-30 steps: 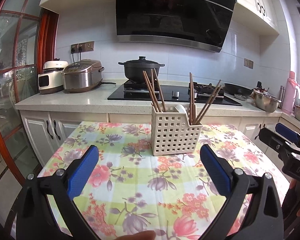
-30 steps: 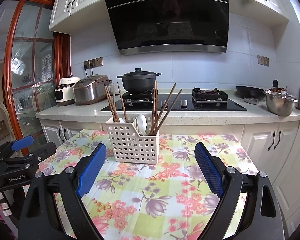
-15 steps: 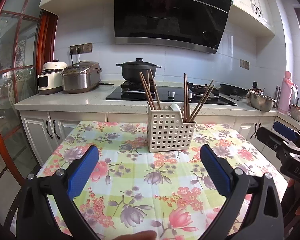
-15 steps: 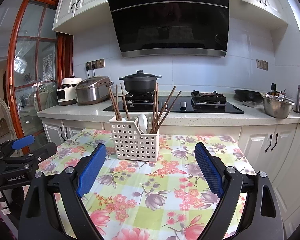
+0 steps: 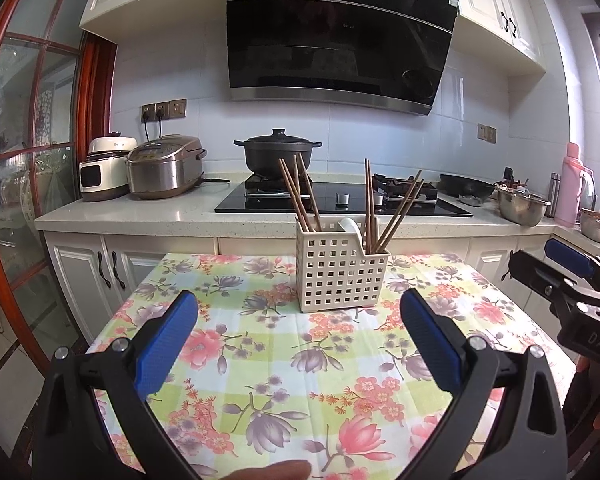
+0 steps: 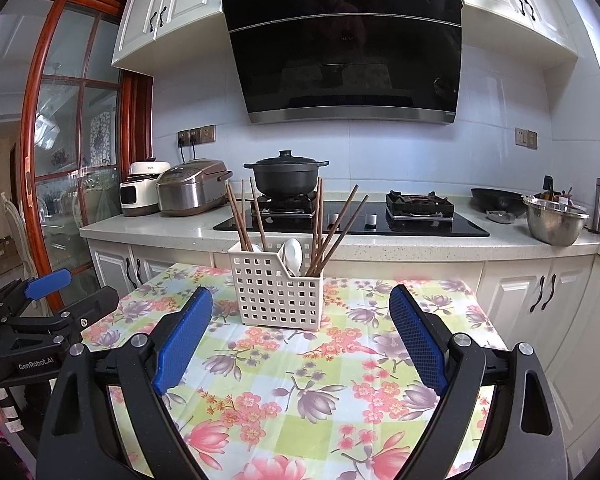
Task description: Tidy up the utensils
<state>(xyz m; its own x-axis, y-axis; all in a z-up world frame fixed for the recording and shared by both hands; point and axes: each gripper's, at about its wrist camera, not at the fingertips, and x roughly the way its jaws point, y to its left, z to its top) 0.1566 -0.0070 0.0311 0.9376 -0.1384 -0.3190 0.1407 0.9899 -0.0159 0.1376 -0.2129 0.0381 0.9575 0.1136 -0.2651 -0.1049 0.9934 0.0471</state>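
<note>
A white perforated utensil holder (image 5: pixel 342 269) (image 6: pixel 276 288) stands upright near the far edge of the floral tablecloth (image 5: pixel 284 364) (image 6: pixel 300 384). Several brown chopsticks (image 5: pixel 300 196) (image 6: pixel 244 220) lean in its compartments, and a white spoon (image 6: pixel 293 255) rests in the middle one. My left gripper (image 5: pixel 298 322) hangs open over the near part of the table, nothing between its blue pads. My right gripper (image 6: pixel 300 320) is open too, well short of the holder. Each gripper shows at the edge of the other's view.
Behind the table runs a counter (image 5: pixel 152 208) with two rice cookers (image 5: pixel 164 166), a black pot (image 5: pixel 278 152) on the hob, a wok and steel bowls (image 6: pixel 556 220). White cabinets (image 6: pixel 540 292) stand below. A glazed wooden door (image 5: pixel 16 160) is at the left.
Both grippers have drawn back from the holder and risen slightly, so it looks smaller and farther off. Both stay open and empty.
</note>
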